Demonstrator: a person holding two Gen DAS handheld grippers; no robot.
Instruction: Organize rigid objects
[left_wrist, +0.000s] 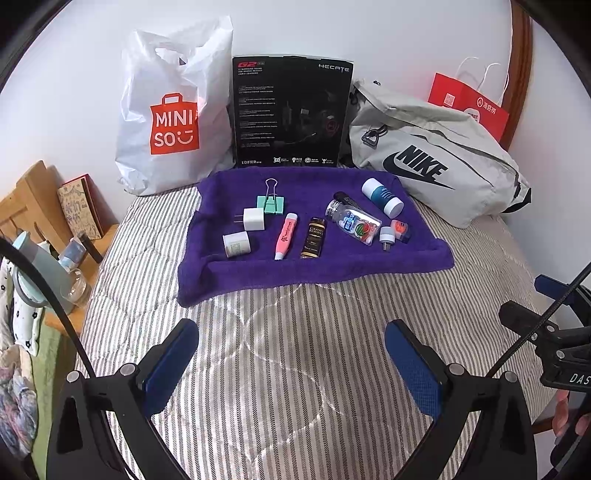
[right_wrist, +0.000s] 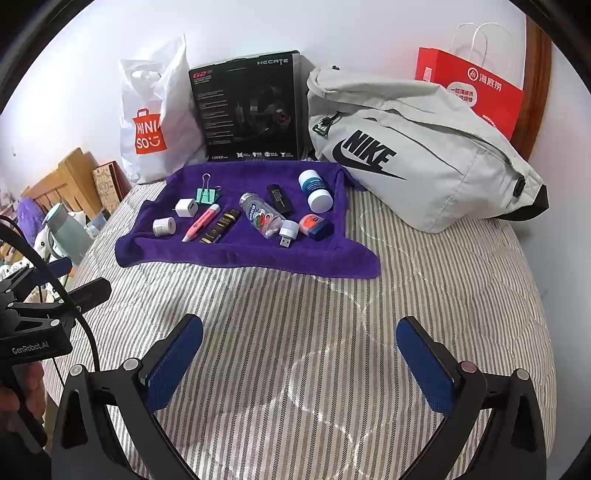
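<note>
A purple towel (left_wrist: 258, 271) (right_wrist: 236, 254) lies on the striped bed and holds several small rigid items: a green binder clip (left_wrist: 271, 203) (right_wrist: 207, 195), two white chargers (left_wrist: 253, 218) (left_wrist: 236, 244), a pink pen (left_wrist: 286, 236) (right_wrist: 201, 222), a dark gold-labelled tube (left_wrist: 314, 237) (right_wrist: 221, 226), a clear bottle (left_wrist: 352, 221) (right_wrist: 262, 218), a white-and-blue bottle (left_wrist: 382, 196) (right_wrist: 316, 190), a USB plug (left_wrist: 387, 236) (right_wrist: 288, 232) and an orange-blue item (left_wrist: 400, 229) (right_wrist: 316, 225). My left gripper (left_wrist: 291, 362) and right gripper (right_wrist: 299, 362) are open, empty, hovering over the bed short of the towel.
Against the wall stand a Miniso bag (left_wrist: 173, 110), a black headset box (left_wrist: 291, 110), a grey Nike bag (left_wrist: 436, 162) and a red paper bag (left_wrist: 469, 103). A wooden bedside shelf with clutter (left_wrist: 55, 236) is at the left.
</note>
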